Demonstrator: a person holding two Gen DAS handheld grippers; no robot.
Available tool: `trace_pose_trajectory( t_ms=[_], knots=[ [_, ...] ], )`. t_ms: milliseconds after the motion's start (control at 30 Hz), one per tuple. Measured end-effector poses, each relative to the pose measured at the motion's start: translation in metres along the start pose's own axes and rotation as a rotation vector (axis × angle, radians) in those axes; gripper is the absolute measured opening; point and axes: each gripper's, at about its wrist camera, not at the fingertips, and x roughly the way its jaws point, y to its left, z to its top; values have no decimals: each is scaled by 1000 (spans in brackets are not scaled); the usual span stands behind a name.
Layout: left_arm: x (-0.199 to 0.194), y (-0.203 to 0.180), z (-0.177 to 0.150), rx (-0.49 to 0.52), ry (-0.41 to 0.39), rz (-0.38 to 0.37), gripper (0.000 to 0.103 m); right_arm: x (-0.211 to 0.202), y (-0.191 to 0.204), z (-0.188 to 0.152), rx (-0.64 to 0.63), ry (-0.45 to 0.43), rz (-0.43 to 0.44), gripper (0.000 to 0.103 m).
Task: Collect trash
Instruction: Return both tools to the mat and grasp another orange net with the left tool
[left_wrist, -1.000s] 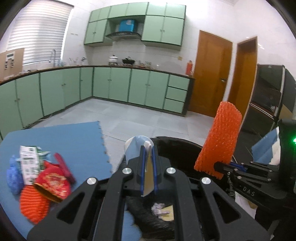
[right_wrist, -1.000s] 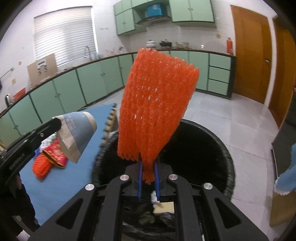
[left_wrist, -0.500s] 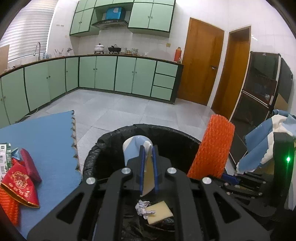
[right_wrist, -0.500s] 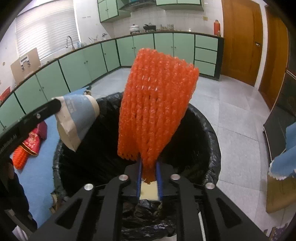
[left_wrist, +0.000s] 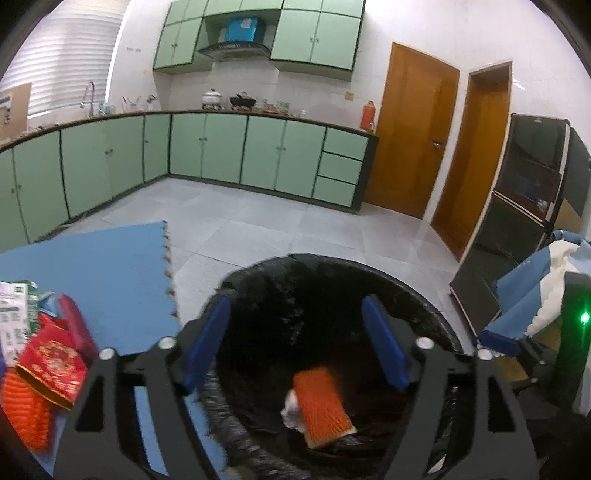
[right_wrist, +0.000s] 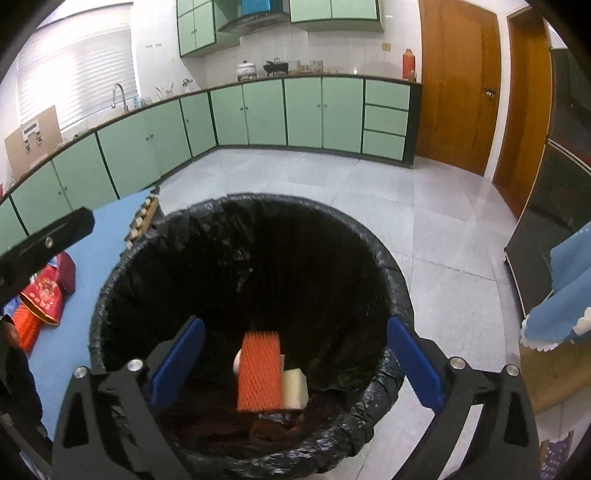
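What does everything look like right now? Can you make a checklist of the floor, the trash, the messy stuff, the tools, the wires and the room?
Surface: blue foam mat on grey tiled floor.
Job's things: orange foam net lies inside the black-lined bin, beside crumpled paper and a pale block.
Clutter: red packet, another orange net and a printed carton on the mat.
Tools: left tool and right tool both just opened, nothing between the jaws.
Cables: nothing seen.
Surroundings: green cabinets, wooden doors.

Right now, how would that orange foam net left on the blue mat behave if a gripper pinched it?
The orange foam net looks like soft open mesh, so it would probably squash and flop. It likely weighs very little. Lying flat on the blue mat, it seems unlikely to roll.
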Motion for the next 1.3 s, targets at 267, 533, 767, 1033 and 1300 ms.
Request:
trace_pose_trajectory(
  t_ms=[267, 533, 767, 1033, 1300],
  knots=[
    [-42, 49, -1, -25, -37, 144, 91, -12, 35, 17, 15, -57, 71, 97],
    [-87, 113, -7, -71, -54, 305, 92, -11, 98, 20, -21, -81, 163, 97],
    [-122, 160, -24, -93, -36, 427, 92, -11, 152, 12, -64, -129, 215, 97],
    [-132, 191, -50, -135, 25, 479, 92, -5, 194, -7, -113, -155, 260, 97],
    [-122, 207, -71, -166, 78, 484, 92, 4, 205, -13, -139, -145, 269, 97]
  ],
)
